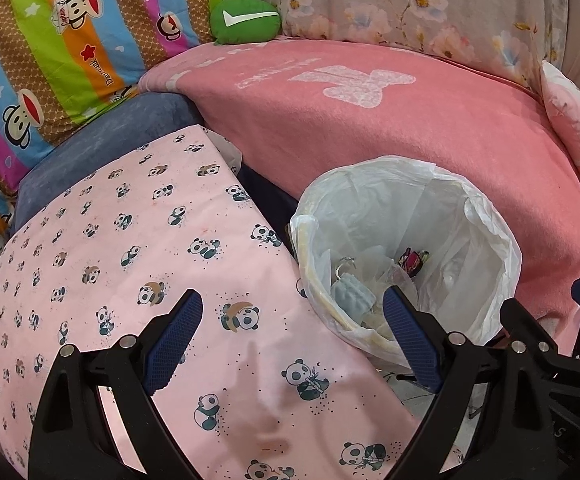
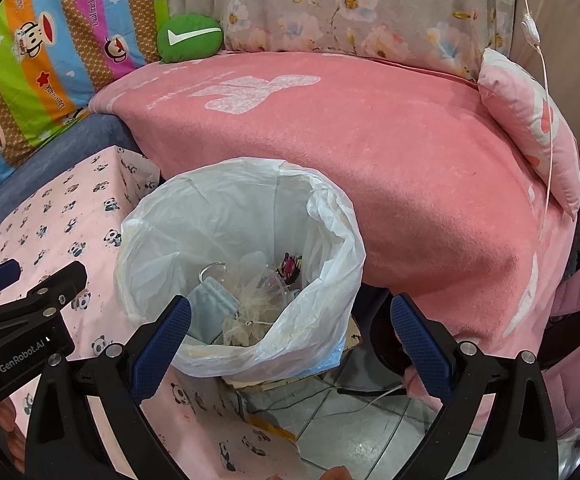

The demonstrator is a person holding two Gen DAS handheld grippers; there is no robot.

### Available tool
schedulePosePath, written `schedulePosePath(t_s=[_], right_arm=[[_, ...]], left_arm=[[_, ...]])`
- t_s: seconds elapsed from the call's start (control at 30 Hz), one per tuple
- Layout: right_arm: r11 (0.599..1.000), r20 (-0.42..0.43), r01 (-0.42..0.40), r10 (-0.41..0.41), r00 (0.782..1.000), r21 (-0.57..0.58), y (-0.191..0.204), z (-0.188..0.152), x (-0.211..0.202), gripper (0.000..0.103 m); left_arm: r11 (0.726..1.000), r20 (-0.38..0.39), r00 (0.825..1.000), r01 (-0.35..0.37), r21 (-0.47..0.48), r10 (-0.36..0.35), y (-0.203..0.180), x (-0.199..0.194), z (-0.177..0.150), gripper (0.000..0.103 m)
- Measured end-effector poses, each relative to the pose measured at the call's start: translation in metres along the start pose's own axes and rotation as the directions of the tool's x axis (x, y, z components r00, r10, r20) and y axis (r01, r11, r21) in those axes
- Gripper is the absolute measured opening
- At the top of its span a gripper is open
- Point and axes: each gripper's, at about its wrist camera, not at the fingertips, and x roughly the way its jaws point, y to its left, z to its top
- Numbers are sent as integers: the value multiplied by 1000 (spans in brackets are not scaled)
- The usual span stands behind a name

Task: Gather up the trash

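Nearest the lens in the right wrist view, the right gripper (image 2: 290, 320) shows its blue-padded jaws spread wide with nothing between them. They frame the near rim of the round bin lined with a thin white plastic bag (image 2: 332, 216), which fills the centre of the frame just ahead of them.

Inside the bin lie a pale blue face mask (image 2: 212, 300), a crumpled cream mesh pouch (image 2: 250, 308) and a small dark printed wrapper (image 2: 290, 264).

The left gripper (image 1: 294, 320) is likewise wide open and empty. It hovers over the pink panda-print cloth (image 1: 130, 264), and the bin sits at the lower right of its frame, its rim partly behind the right-hand jaw.

So the right hand is judged nearer and squarer to the bin mouth. No loose trash is visible on the panda cloth or on the pink blanket (image 2: 370, 152) across the upper frame.
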Motion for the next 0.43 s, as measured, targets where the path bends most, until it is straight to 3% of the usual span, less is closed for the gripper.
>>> schedulePosePath(t_s=[0.43], right_arm=[[1000,5,0,0,1000,3,0,0,-1,96]], left_arm=[[1000,12,1000,-1,18,1,-5,-5,1,87]])
